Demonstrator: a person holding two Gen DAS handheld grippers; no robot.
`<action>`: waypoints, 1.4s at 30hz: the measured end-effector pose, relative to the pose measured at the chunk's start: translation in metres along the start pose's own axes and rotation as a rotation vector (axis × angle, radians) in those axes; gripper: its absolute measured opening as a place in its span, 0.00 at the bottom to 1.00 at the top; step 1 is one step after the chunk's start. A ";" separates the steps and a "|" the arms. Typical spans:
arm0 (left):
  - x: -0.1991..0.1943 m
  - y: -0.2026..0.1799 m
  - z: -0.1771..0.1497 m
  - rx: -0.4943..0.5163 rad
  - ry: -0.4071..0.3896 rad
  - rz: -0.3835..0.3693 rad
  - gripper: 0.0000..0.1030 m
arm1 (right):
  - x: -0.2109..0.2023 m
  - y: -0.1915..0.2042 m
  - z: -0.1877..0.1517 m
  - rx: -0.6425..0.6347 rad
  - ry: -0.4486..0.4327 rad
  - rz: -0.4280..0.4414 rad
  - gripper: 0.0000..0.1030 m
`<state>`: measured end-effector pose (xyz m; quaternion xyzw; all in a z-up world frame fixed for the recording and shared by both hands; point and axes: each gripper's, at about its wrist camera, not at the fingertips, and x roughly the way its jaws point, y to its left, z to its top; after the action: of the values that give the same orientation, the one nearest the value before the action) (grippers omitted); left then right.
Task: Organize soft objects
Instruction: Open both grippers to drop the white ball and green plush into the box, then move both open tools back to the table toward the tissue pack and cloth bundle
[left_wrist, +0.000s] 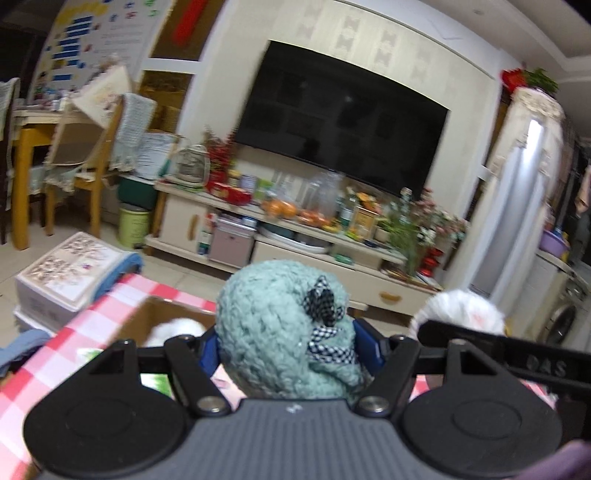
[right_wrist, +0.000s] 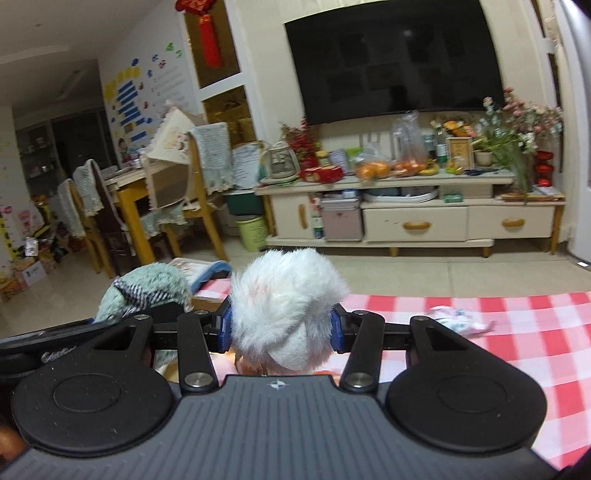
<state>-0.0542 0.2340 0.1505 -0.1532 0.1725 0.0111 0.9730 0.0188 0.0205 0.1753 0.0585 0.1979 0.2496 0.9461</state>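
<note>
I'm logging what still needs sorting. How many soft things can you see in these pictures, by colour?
Teal knitted: 1, the teal knitted toy clamped in the left gripper.
White fluffy: 2, the white fluffy toy clamped in the right gripper, and a white fluffy item in the cardboard box.
Total: 3.

black left gripper (left_wrist: 288, 347), blue pads (left_wrist: 369, 345)

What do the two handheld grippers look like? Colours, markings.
Both match: left gripper and right gripper have black linkage arms with silver pivot bolts, round black discs either side, a ribbed grey body with a small white emblem, and blue pads.
</note>
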 end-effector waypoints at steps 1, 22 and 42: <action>0.000 0.006 0.002 -0.009 -0.002 0.016 0.68 | 0.004 0.005 0.001 0.001 0.005 0.014 0.57; 0.016 0.032 0.008 -0.009 0.044 0.125 0.69 | 0.060 0.060 -0.037 -0.035 0.180 0.116 0.60; 0.024 -0.002 0.002 0.061 0.062 0.133 0.95 | -0.003 0.016 -0.054 0.056 0.125 0.031 0.97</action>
<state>-0.0305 0.2315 0.1444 -0.1119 0.2128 0.0658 0.9685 -0.0125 0.0342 0.1301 0.0724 0.2627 0.2615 0.9259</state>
